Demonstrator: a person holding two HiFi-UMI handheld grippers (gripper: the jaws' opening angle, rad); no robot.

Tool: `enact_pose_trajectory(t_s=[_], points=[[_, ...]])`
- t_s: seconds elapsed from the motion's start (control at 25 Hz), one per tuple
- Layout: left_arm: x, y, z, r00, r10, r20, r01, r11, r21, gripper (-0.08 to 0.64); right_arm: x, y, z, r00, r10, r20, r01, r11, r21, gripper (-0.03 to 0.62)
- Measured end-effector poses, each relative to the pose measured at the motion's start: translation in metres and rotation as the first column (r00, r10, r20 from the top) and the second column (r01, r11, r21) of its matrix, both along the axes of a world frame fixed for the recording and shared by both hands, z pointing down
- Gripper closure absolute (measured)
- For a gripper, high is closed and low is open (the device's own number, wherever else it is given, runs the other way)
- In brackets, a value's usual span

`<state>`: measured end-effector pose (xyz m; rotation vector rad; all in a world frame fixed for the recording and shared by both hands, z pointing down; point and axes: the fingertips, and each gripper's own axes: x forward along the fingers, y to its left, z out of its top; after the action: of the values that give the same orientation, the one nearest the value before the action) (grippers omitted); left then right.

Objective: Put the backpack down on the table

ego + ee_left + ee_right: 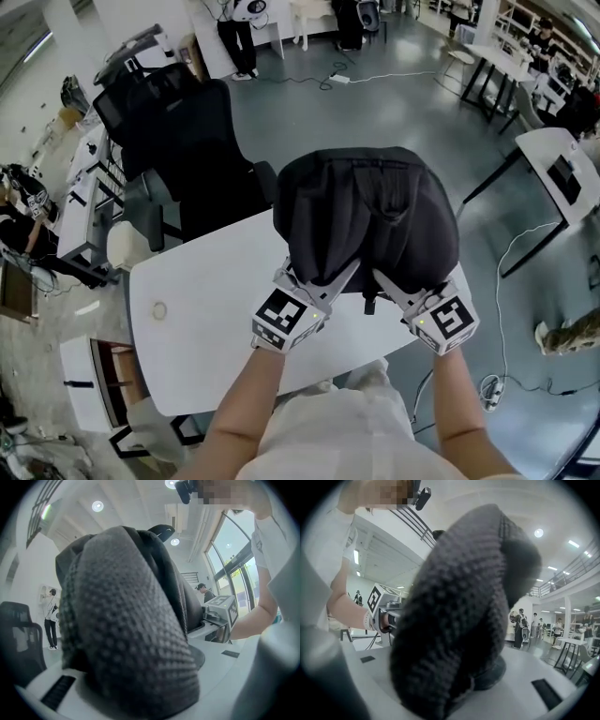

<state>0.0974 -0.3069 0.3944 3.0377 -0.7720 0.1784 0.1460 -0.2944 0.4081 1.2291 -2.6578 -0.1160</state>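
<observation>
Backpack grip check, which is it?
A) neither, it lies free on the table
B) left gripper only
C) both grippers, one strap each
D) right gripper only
C: the backpack is held on both sides. The left gripper is clamped on the left strap and the right gripper on the right strap, and each padded mesh strap fills the gap between that gripper's jaws.

Free table [211,281] surface is left open to the left of the backpack [366,211], interrupted only by a small round spot [158,309]. The far edge is blocked by a black office chair [197,159].
</observation>
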Motion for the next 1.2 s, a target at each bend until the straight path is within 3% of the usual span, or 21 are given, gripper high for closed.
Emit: enact_pose_trajectory(t_s=[0.72,1.2], points=[[-0.022,-0.084,0.118,0.986,-0.16,0.046,0.165,0.975,-0.149,0.417,-0.019,-0.089,0.118,0.995,-0.098,0.038,0.102,0.983,-0.154,0.373],[-0.035,-0.119,0.179,0.981,-0.18,0.073,0.192,0.953,-0.233,0.414,-0.03,-0.124,0.18,0.994,-0.092,0.053,0.103,0.962,-0.252,0.368]])
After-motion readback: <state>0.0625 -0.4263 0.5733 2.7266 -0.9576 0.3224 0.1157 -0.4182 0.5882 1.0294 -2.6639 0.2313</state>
